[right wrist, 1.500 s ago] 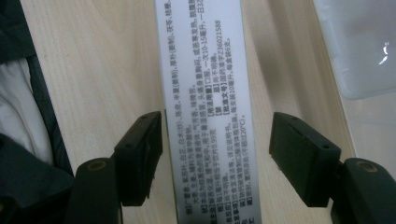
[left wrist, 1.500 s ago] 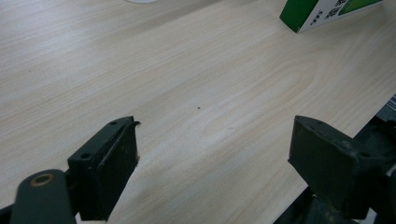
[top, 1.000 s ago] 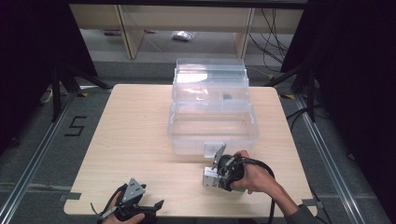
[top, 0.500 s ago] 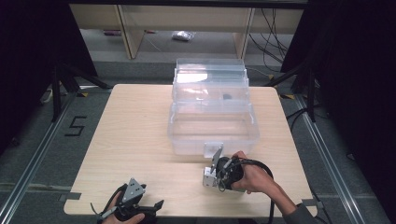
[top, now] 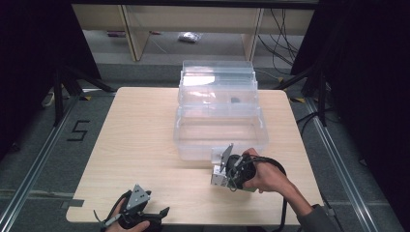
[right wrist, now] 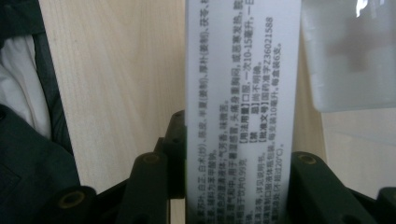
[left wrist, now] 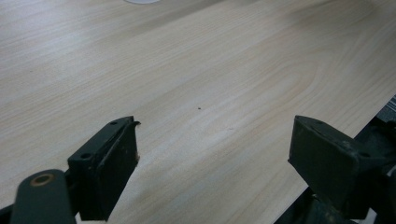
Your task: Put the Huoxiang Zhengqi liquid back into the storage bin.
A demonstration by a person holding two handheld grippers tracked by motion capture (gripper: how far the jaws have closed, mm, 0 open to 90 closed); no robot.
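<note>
Worktop [top: 145, 130] from above: right gripper [top: 218, 170] pinches a white box [top: 218, 178] just before the clear bin [top: 220, 130]. Left gripper [left wrist: 215, 154] view: fingers spread over bare wood. Right gripper view: fingers, having just closed, clamp the printed box.

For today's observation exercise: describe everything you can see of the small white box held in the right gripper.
The white box is a slim carton, apparently card, with one face covered in small black printed text. The right gripper is shut on it, a black jaw pressing each long side. In the high view the box sits over the wooden table, just in front of the clear plastic container, apart from it. Whether it touches the table is unclear.
</note>
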